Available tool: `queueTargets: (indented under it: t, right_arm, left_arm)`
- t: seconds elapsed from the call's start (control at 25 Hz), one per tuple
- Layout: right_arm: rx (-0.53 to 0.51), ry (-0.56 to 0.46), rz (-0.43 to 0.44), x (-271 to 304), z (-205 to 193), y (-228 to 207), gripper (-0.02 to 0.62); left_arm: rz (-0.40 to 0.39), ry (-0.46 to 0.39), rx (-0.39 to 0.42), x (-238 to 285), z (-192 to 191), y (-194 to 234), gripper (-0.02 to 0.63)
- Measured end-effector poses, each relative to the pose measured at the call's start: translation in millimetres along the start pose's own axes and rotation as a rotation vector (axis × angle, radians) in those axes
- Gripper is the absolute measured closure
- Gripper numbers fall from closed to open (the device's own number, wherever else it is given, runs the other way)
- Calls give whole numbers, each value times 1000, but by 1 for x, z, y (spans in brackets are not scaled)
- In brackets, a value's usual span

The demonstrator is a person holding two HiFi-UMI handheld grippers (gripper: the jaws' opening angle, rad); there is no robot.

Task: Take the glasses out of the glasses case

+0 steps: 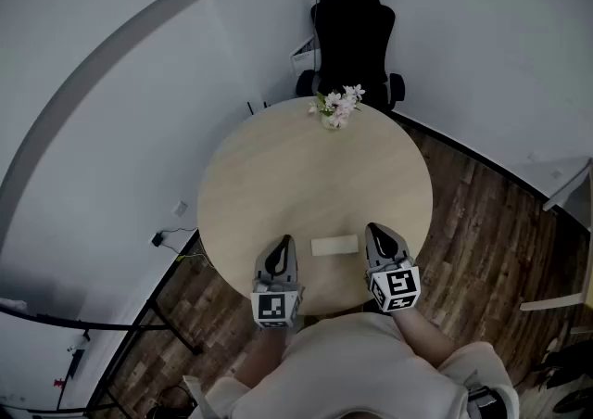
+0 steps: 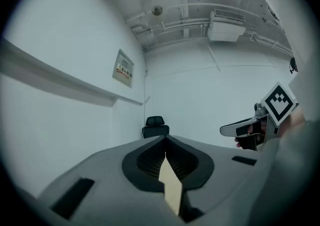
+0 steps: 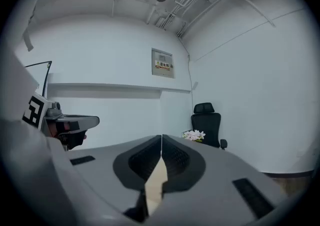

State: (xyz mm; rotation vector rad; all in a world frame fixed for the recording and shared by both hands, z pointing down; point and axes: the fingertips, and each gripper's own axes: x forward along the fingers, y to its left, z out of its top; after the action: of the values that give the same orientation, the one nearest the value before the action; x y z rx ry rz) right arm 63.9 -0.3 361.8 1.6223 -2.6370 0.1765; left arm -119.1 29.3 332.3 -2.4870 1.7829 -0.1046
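Note:
A pale, closed glasses case (image 1: 334, 246) lies flat near the front edge of the round wooden table (image 1: 278, 176). No glasses are visible. My left gripper (image 1: 283, 243) rests just left of the case and my right gripper (image 1: 374, 229) just right of it, both apart from it. In the left gripper view the left gripper (image 2: 165, 143) has its jaws together with nothing between them. The right gripper (image 3: 161, 138) is likewise shut and empty in its own view. Each gripper view shows the other gripper off to the side: the right gripper (image 2: 249, 130), the left gripper (image 3: 70, 122).
A small bunch of white and pink flowers (image 1: 338, 107) stands at the table's far edge. Behind it is a black office chair (image 1: 353, 35) against the white wall. Dark wood floor (image 1: 482, 222) surrounds the table, and cables (image 1: 167, 239) lie at the left.

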Motion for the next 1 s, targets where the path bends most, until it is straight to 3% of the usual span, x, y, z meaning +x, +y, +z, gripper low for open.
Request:
queueTargets:
  t: [0.2, 1.0]
  right_arm:
    - [-57, -8, 17, 0, 4, 3, 581]
    - [-71, 25, 26, 0, -5, 2, 581]
  left_arm:
    - [10, 4, 0, 2, -3, -1, 598]
    - [7, 24, 3, 4, -7, -8, 598]
